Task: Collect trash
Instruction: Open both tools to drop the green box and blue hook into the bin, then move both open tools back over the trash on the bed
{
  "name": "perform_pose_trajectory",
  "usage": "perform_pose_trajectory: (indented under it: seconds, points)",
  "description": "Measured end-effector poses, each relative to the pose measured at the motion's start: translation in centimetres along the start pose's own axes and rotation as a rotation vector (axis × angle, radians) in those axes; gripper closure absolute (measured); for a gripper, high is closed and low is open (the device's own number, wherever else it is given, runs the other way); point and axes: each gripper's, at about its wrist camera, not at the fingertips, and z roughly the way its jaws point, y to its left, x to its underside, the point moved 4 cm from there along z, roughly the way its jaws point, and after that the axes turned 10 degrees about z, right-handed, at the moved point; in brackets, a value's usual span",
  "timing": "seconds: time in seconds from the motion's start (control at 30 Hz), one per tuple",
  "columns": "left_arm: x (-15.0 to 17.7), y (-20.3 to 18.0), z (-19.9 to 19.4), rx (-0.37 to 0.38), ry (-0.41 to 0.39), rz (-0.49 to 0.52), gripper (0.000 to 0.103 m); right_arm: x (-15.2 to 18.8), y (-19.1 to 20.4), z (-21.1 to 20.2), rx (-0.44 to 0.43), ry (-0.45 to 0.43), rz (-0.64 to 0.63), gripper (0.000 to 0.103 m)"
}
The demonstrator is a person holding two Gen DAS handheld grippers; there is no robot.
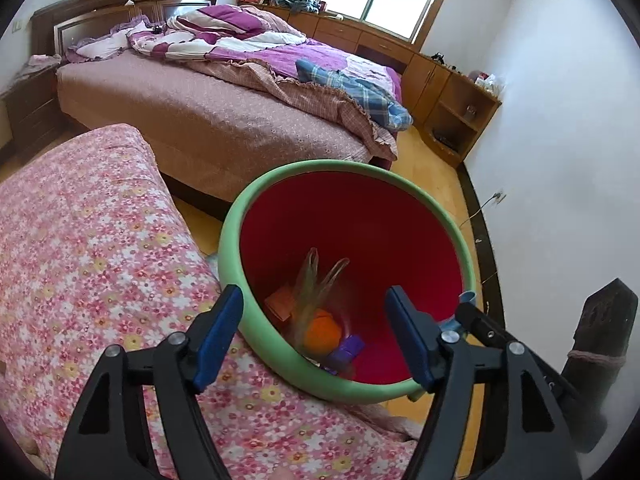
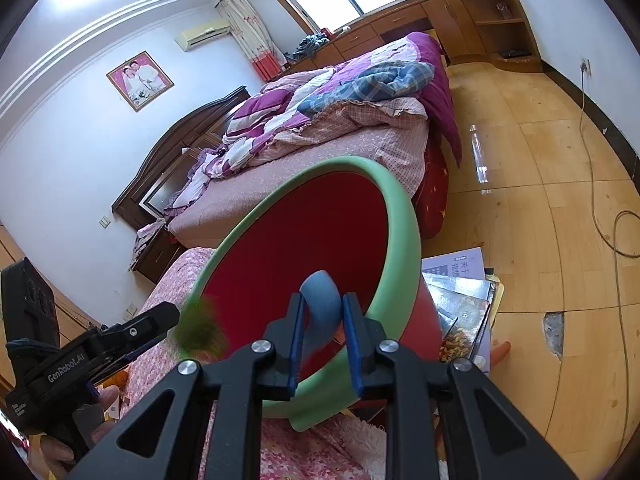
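Note:
A red bin with a green rim [image 1: 256,208] stands by the floral couch; it also shows in the right wrist view [image 2: 404,216]. Inside lie a clear plastic bag [image 1: 316,280], an orange lump [image 1: 322,332], an orange card [image 1: 282,300] and a purple wrapper [image 1: 346,350]. My left gripper [image 1: 314,336] is open just above the bin's near rim. A blurred green clump [image 2: 198,326] hangs in the air at the bin's rim beside the left gripper's tip. My right gripper [image 2: 322,316] is shut on the bin's blue handle [image 2: 322,292], which also shows in the left wrist view [image 1: 466,300].
The pink floral couch [image 1: 80,240] lies left of the bin. A large bed [image 1: 224,92] with purple bedding stands behind. Magazines [image 2: 460,304] lie on the wooden floor by the bin. A cable [image 2: 600,200] runs over the floor. Wooden cabinets [image 1: 452,88] line the far wall.

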Motion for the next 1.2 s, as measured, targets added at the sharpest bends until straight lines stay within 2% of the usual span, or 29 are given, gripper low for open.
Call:
perform_pose_trajectory:
  seconds: [0.2,0.47,0.8,1.2]
  points:
    - [0.1,-0.1,-0.7,-0.007,-0.010,0.013,0.030,-0.2,0.0,-0.1,-0.006,-0.005,-0.003,0.077]
    - [1.2,1.5,-2.7,-0.040,-0.013,-0.040,0.030,0.4,0.8,-0.6,-0.022,0.006,-0.021,0.064]
    - [3.0,4.2,-6.8,-0.121,-0.045,-0.088,0.030,1.5,3.1,-1.6,-0.050,0.021,-0.054,0.056]
    - [5.3,9.2,-11.8,-0.237,-0.073,-0.160,0.030,4.2,6.8,-2.0,-0.091,0.086,-0.123,0.049]
